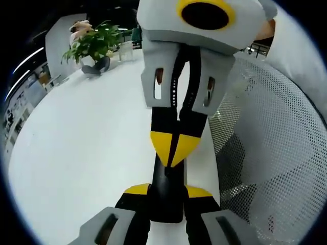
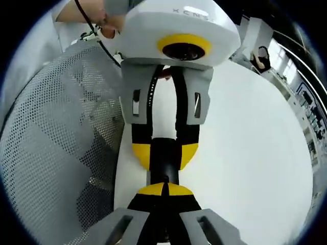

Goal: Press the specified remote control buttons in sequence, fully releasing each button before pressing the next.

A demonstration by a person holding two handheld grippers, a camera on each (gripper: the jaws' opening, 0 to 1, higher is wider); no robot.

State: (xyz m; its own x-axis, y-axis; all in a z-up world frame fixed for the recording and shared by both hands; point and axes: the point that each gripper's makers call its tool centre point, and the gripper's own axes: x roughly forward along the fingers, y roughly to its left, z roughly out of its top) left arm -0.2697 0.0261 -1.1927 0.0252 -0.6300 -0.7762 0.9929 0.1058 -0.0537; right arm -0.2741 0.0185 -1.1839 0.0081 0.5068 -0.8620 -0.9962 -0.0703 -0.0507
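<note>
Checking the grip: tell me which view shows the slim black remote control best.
Left gripper view: the slim black remote control lies long between the left hand-held gripper's yellow-tipped jaws. The right gripper view shows a shorter stretch of it.

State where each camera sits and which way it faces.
Left gripper view: rides the left gripper, looking along the held remote at the right gripper, with a plant beyond.
Right gripper view: rides the right gripper, facing the left gripper, with a hand behind it.
Shared: both grippers, remote, white table, mesh chair.
</note>
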